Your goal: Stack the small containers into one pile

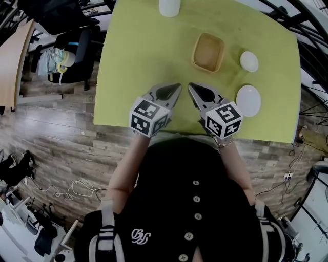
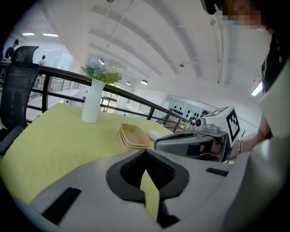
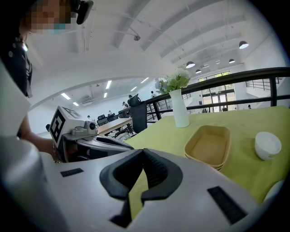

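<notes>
A pile of tan rectangular containers (image 1: 208, 51) sits on the yellow-green table (image 1: 143, 56), also seen as the tan pile (image 2: 132, 136) and the tan pile (image 3: 209, 147). My left gripper (image 1: 178, 86) and right gripper (image 1: 190, 86) hover side by side near the table's front edge, short of the pile. Both are shut, jaw tips meeting with nothing between them. The left gripper (image 2: 145, 151) looks toward the pile; the right gripper (image 3: 143, 152) has it to the right.
A small white bowl (image 1: 249, 61) and a white plate (image 1: 248, 100) lie at the right; the bowl (image 3: 267, 145) shows beside the pile. A white vase (image 1: 169, 7) with flowers stands at the far edge. An office chair (image 1: 72, 56) stands left of the table.
</notes>
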Tool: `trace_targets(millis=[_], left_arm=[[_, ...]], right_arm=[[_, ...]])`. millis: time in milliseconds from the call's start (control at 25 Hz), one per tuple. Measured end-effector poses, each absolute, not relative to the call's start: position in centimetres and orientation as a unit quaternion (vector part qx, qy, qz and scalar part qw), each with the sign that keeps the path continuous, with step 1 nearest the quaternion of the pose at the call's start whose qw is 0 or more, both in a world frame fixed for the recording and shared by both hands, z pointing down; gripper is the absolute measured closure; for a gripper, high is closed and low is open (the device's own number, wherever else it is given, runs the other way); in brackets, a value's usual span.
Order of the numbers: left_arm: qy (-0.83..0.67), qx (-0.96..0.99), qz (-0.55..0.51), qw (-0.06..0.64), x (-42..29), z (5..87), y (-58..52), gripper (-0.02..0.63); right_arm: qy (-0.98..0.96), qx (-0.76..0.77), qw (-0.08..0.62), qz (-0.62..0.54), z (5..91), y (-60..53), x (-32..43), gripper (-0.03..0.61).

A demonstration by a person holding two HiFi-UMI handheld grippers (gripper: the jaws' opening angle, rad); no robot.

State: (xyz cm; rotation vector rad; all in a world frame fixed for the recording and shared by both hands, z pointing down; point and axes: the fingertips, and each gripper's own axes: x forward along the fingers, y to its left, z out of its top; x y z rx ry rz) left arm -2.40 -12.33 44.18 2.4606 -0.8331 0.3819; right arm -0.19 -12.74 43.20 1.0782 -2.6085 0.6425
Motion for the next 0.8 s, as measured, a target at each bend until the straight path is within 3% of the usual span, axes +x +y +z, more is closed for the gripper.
trace_targets(millis=[800], left_arm=[[-0.292,0.902,0.149,0.281,-1.89,44.99,-11.75,0.604]], right_arm=[[-0.895,0.366,0.125,0.222,43.55,-12.93,-0.15,0.566]])
